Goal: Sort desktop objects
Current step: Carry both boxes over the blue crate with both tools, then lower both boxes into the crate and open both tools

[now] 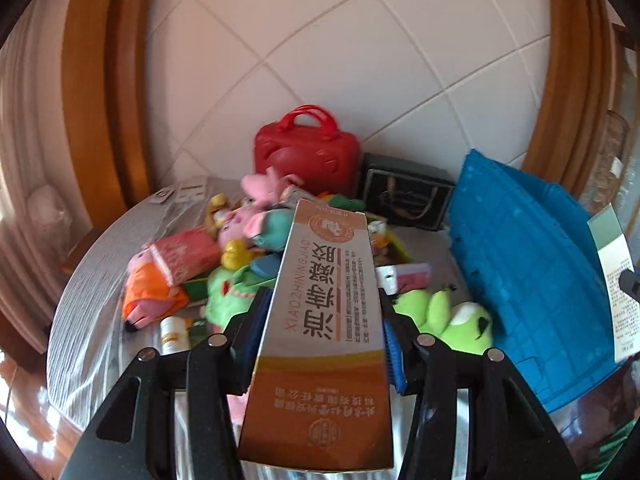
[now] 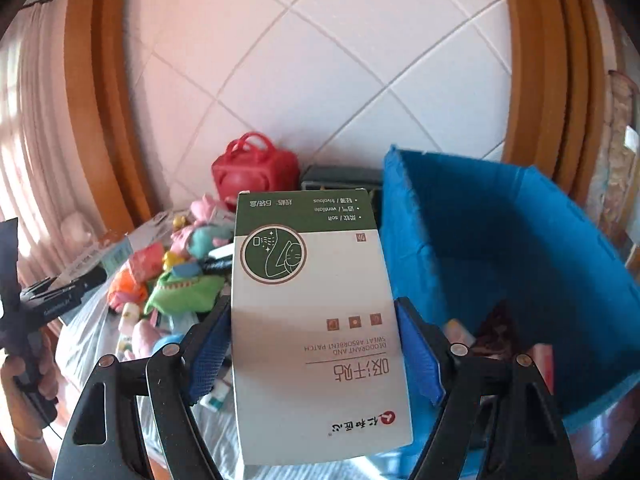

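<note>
- Left wrist view: your left tongs (image 1: 320, 320) are clamped on the long sides of an orange-and-white carton (image 1: 324, 320), blue pads pressed against both of its edges. The carton is held lifted, pointing forward over the clutter.
- Ahead of and below the left tongs, plush toys (image 1: 248, 232), a green frog plush (image 1: 448, 316) and a small white bottle (image 1: 174, 334) lie heaped on the cloth-covered counter (image 1: 88, 300). Farther ahead, a red handbag (image 1: 306, 152) and a dark gift bag (image 1: 404, 196) stand against the tiled wall.
- The blue bin (image 1: 532, 264) sits to the right of the left tongs, its outer wall facing you.
- Right wrist view: your right tongs (image 2: 316, 344) grip a green-and-white box (image 2: 316, 320) by its two long sides, also lifted.
- The blue bin (image 2: 500, 240) opens just to the right of the right tongs; a few items already lie on its floor.
- Step in hand, by judgement: both cartons are picked and in transit to the bin.
- Next move: swing the right tongs rightward over the bin rim, then spread them to drop the box. Bring the left tongs across afterwards, keeping the two cartons apart.
</note>
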`<state>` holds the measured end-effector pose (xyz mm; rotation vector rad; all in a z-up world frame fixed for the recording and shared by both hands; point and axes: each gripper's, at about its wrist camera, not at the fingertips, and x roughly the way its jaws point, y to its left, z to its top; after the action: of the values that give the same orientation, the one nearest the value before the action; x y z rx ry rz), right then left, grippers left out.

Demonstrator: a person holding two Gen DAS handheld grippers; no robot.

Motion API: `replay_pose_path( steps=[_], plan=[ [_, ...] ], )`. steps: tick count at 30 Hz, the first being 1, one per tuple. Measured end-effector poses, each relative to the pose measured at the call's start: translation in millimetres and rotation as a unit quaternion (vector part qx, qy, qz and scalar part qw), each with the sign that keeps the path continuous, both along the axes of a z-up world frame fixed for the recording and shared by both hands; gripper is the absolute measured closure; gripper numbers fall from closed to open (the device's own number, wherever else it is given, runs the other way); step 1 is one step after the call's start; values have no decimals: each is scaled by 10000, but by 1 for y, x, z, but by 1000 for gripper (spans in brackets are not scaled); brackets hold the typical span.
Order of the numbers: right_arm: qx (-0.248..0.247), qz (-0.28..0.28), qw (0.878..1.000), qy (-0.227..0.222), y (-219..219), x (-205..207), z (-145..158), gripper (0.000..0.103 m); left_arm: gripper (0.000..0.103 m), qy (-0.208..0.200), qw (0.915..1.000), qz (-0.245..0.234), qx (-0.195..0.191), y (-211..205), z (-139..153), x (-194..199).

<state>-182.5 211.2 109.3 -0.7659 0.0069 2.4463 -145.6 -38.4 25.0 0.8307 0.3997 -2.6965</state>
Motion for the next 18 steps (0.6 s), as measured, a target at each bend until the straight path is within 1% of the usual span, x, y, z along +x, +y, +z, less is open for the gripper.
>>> replay_pose_path(
  steps=[2,4,6,8,11,13,16,18],
  plan=[
    [270,-233,9993,141,13,18,23,25,54,129,9994,-331,-44,32,16,-22],
    [435,-465,9978,207,33,35,40,25,55,243,9977,-629,-79,68,30,-43],
    [580,-726,9955,180,56,52,51,24,55,378,9945,-978,-44,106,45,-64],
    [734,-1023,9920,54,85,71,58,24,55,449,9903,-1313,-49,150,56,-85],
    [797,-1325,9878,-162,132,96,61,24,55,418,9832,-1774,-18,214,67,-121],
    [838,-1481,9848,-337,162,104,56,24,55,346,9793,-1996,36,251,69,-145],
    [821,-1601,9821,-551,203,124,52,25,55,201,9758,-2170,185,297,70,-177],
    [752,-1603,9819,-671,227,125,45,25,55,53,9747,-2230,154,326,67,-195]
  ],
)
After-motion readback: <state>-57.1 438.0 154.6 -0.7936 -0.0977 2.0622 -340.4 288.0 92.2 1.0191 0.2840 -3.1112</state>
